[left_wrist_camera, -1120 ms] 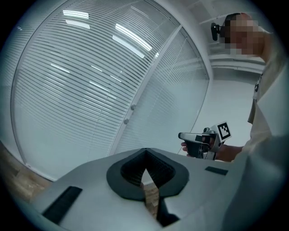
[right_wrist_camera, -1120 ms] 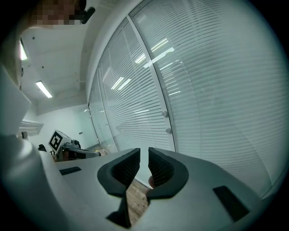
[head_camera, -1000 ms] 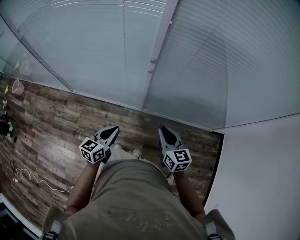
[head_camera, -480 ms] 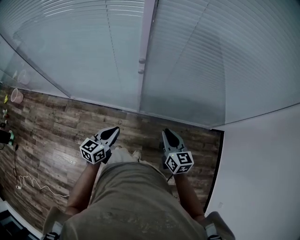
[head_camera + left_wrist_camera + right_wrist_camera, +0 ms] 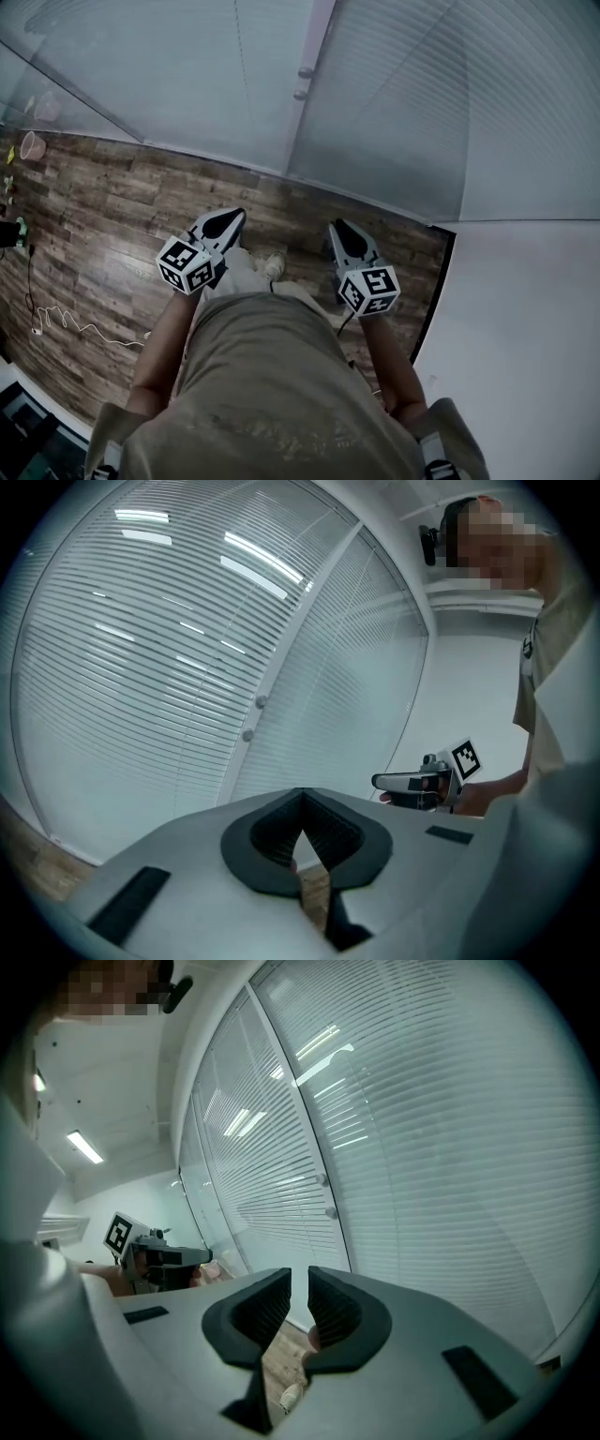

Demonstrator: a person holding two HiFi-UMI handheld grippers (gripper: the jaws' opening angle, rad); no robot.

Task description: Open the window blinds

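Facing the window blinds (image 5: pixel 394 103), lowered over both glazed panels and running down to the far edge of the wooden floor (image 5: pixel 112 216). Horizontal slats lying close together, crossed by bright streaks in both gripper views. Between the two panels, a pale upright frame post (image 5: pixel 316 47) carrying two small round knobs (image 5: pixel 305 72), one just above the other.

Held out low in front of the body, above the floor, the left hand-held gripper (image 5: pixel 232 217), pointing toward the left panel and well apart from it. Jaws pressed together at the tips, pinching nothing. Level with it on the other side, the right hand-held gripper (image 5: pixel 337 227), aimed at the foot of the right panel and likewise short of it. Jaws drawn together with only a thin slit left, nothing caught in it. At the rear of each, near the wrists, marker cubes (image 5: pixel 187 264). Touching neither blinds, post nor knobs.

Lower down, a beige shirt (image 5: pixel 262 394) filling the near part of the head view, with the toe of a light shoe (image 5: pixel 274 267) showing between the two grippers. Off toward the floor's left edge, a thin white cable (image 5: pixel 66 323) lying in loose loops. At the right, a plain white wall (image 5: pixel 525 328) meeting the blinds at the corner.
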